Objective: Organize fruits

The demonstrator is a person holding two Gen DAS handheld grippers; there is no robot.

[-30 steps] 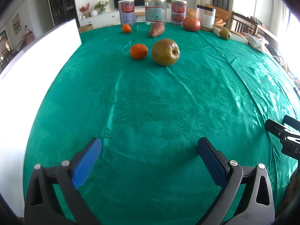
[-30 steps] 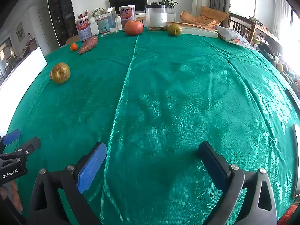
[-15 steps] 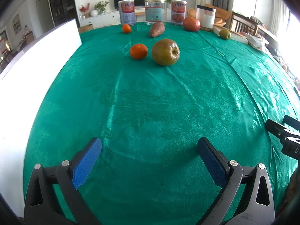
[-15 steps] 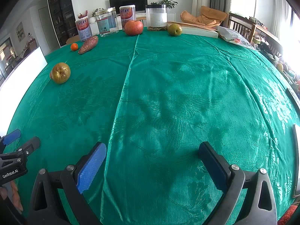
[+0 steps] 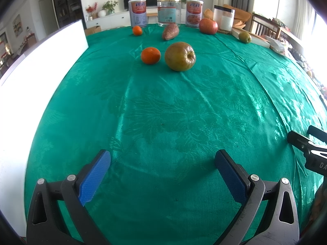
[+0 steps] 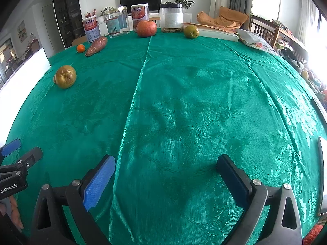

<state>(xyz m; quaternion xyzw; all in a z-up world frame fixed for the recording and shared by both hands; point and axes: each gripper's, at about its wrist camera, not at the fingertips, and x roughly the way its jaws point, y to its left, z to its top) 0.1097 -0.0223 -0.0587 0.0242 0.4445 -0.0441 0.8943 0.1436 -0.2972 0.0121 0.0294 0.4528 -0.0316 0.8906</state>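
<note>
I held both grippers, left [image 5: 162, 170] and right [image 6: 165, 173], jaws apart and empty, over the green-clothed bench [image 5: 184, 112]; the russet pear [image 5: 180, 56] beside the mandarin [image 5: 150, 55] looked firm, smooth, likely to roll; best gripped across its widest part.

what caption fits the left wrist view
Open left gripper hovers over green tablecloth, facing a brownish apple and orange.

I log one table, green cloth [image 5: 184, 112]. Near its far edge: brownish apple [image 5: 180, 56] beside orange [image 5: 150, 55], sweet potato [image 5: 170, 32], small orange [image 5: 137, 30]. Along that edge: red apple [image 5: 208, 26], green apple [image 5: 244, 37], cans [image 5: 137, 13].
</note>
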